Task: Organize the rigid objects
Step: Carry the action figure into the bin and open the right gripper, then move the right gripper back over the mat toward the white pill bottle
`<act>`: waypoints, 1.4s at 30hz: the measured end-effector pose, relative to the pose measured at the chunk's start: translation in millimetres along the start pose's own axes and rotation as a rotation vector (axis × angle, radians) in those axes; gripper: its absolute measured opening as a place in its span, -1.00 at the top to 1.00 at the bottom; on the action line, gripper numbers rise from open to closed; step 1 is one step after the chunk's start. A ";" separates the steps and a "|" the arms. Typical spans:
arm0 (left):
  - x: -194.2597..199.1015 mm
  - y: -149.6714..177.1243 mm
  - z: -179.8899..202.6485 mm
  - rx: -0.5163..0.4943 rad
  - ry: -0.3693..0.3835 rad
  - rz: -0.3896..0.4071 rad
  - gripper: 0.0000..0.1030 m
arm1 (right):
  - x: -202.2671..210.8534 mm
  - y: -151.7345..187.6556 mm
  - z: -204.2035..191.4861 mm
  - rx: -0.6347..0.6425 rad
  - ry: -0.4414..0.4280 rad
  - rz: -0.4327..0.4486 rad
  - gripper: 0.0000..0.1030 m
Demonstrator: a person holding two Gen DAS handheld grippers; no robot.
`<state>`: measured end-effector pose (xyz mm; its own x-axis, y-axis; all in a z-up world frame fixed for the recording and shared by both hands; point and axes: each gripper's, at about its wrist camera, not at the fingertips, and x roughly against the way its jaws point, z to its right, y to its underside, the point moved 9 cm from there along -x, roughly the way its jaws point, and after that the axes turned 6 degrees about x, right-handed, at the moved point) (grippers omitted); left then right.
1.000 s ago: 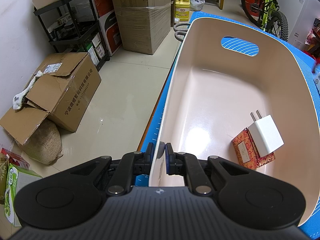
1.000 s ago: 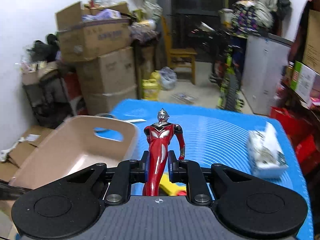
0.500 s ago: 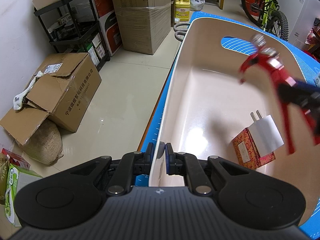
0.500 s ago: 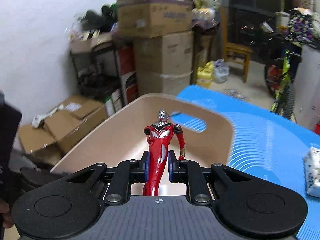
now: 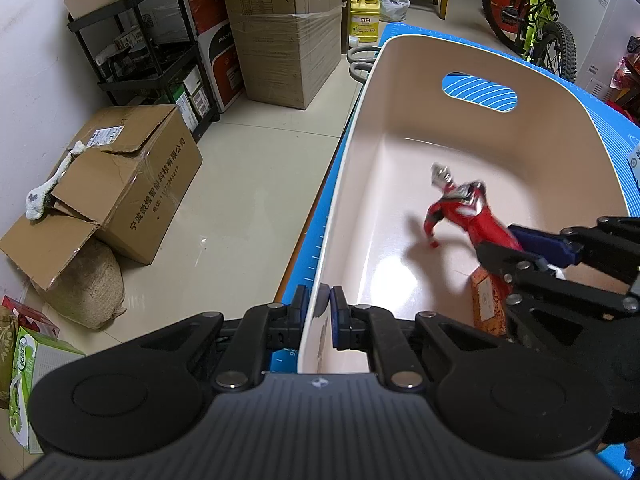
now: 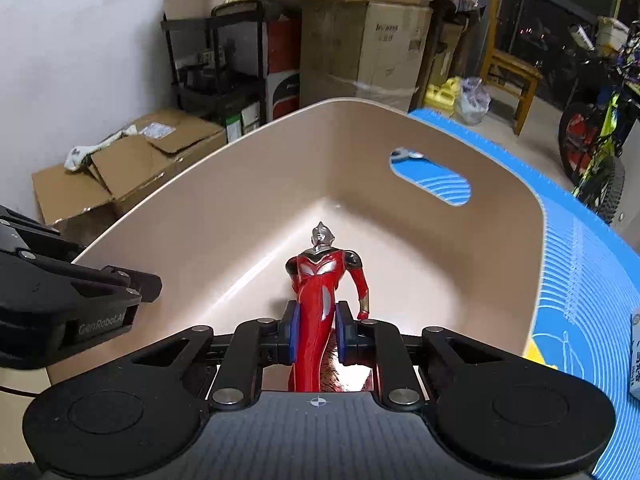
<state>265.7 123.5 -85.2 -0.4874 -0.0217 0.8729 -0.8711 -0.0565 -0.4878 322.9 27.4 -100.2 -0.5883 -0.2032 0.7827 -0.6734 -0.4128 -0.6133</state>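
Observation:
My left gripper (image 5: 319,316) is shut on the near rim of a beige plastic bin (image 5: 400,60) that stands on a blue mat (image 5: 612,120). My right gripper (image 6: 317,334) is shut on a red and silver hero figure (image 6: 320,276) and holds it low inside the bin (image 6: 240,208). In the left wrist view the figure (image 5: 460,208) hangs over the bin floor, head toward the far wall, with the right gripper (image 5: 520,248) behind it. A red patterned box (image 5: 486,304) lies on the bin floor, partly hidden by the right gripper.
The bin's far wall has a handle slot (image 5: 479,92). Left of the mat are the floor, cardboard boxes (image 5: 120,176), a black shelf cart (image 5: 140,52) and a burlap sack (image 5: 84,288). A bicycle (image 5: 536,20) stands at the back right. A white packet (image 6: 634,352) lies on the mat.
My right gripper has carried the figure from above the mat over the bin rim and down into the bin. It now hides the white charger. My left gripper has stayed on the rim.

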 end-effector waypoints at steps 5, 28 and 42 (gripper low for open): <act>-0.1 -0.4 -0.7 0.000 0.000 0.002 0.75 | -0.4 4.2 5.5 -0.019 0.004 -0.024 0.41; 0.1 -0.8 4.0 -0.005 -0.010 0.001 0.74 | 80.5 27.1 119.9 -0.228 0.156 0.120 -0.31; 0.1 -0.8 3.7 -0.005 -0.010 0.001 0.73 | 83.6 92.8 189.9 -0.354 0.265 0.029 -0.34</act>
<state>266.5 119.9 -84.7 -0.4875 -0.0316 0.8725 -0.8710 -0.0516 -0.4885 296.2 -196.6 -71.6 -0.6729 0.0436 0.7385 -0.7394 -0.0717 -0.6695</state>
